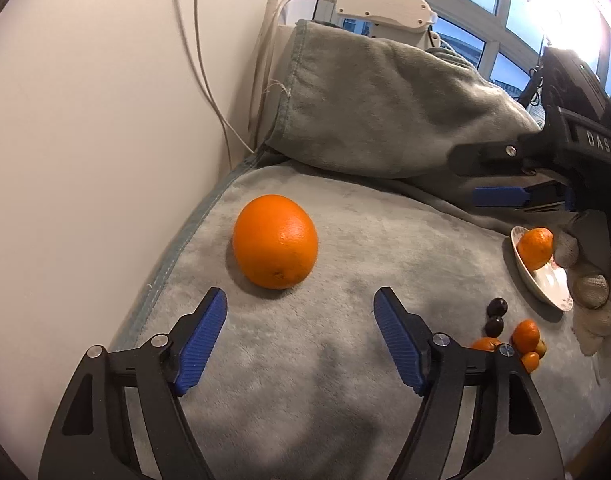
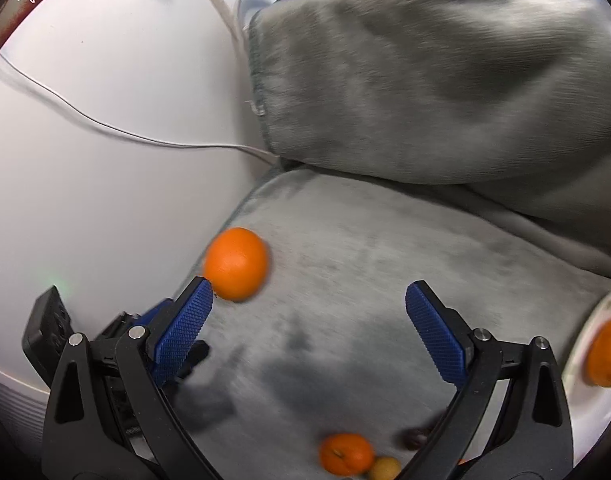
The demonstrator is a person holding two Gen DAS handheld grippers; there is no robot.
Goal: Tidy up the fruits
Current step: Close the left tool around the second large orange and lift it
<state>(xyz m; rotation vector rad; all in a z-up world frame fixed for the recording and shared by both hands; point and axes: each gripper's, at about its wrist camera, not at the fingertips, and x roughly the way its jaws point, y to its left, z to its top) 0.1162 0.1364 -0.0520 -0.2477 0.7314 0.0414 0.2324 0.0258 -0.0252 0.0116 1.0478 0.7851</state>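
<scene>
A large orange (image 1: 275,242) lies on the grey blanket (image 1: 345,360), just ahead of my left gripper (image 1: 299,300), which is open with nothing between its blue pads. At the right a white plate (image 1: 549,286) holds one mandarin (image 1: 535,248). Two dark round fruits (image 1: 496,315) and several small mandarins (image 1: 525,334) lie loose in front of it. My right gripper (image 2: 309,292) hangs open and empty over the blanket, with the large orange (image 2: 235,264) by its left fingertip. A mandarin (image 2: 345,454), a yellowish fruit (image 2: 385,468) and a dark fruit (image 2: 415,438) sit below it.
A bunched-up fold of blanket (image 1: 385,112) rises at the back. A white wall (image 1: 85,140) with hanging cables (image 1: 209,92) closes the left side. A white power strip (image 1: 381,6) sits by the window. A gloved hand (image 1: 593,292) grips the right tool beside the plate.
</scene>
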